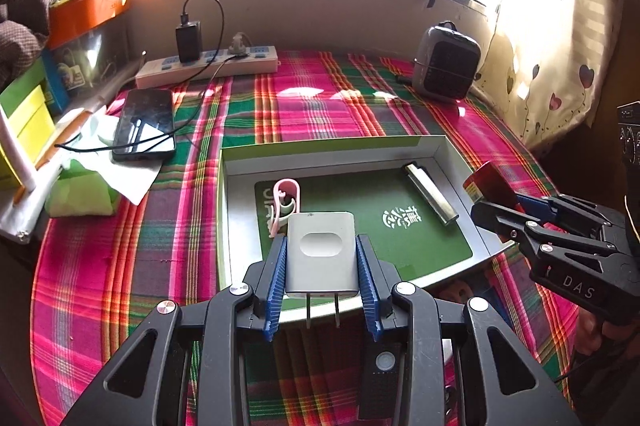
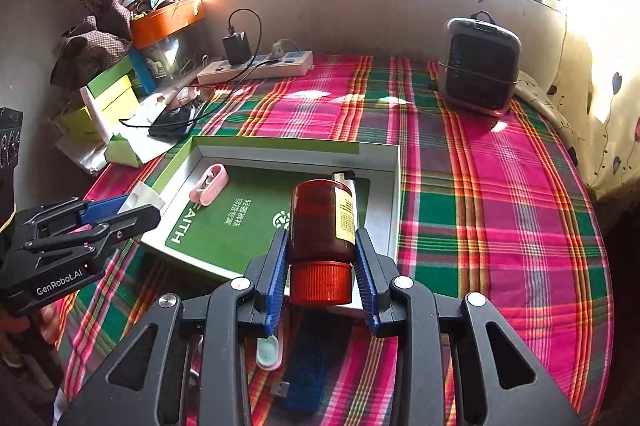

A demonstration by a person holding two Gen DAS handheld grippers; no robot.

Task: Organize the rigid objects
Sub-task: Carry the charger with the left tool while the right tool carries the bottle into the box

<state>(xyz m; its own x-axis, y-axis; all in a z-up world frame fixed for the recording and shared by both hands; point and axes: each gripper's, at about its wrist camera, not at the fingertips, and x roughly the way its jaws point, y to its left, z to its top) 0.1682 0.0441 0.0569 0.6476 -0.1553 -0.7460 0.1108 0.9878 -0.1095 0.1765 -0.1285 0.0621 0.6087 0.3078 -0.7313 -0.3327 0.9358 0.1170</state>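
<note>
Over a plaid-covered table by a sunlit window, two hand-held grippers carry their loads toward an open box. Nearest the lens, the left gripper (image 1: 322, 254) is clamped on a white plug-in charger (image 1: 320, 252), its blue pads pressed to the charger's sides and the two prongs pointing back toward the camera. The right gripper (image 2: 321, 258) grips an amber bottle (image 2: 323, 218) just above its red cap (image 2: 320, 284), the bottle lying along the fingers with its base pointing away. Both items hang above the near edge of the shallow box (image 1: 344, 146), whose green-printed floor already holds a pink clip (image 1: 285, 200) on the left and a silver lighter (image 1: 431, 193) on the right. On the cloth below the grippers lies a dark blue flat object (image 2: 306, 374) with a pale spoon-like piece (image 2: 267, 348) beside it, apparently still unsorted. Farther off sit a phone (image 1: 146, 124), a power strip (image 1: 208, 64) and a small grey heater (image 1: 446, 62). The step in hand looks like delivery: each item needs lowering onto the bare green floor between clip and lighter, then releasing without knocking either neighbour.
</note>
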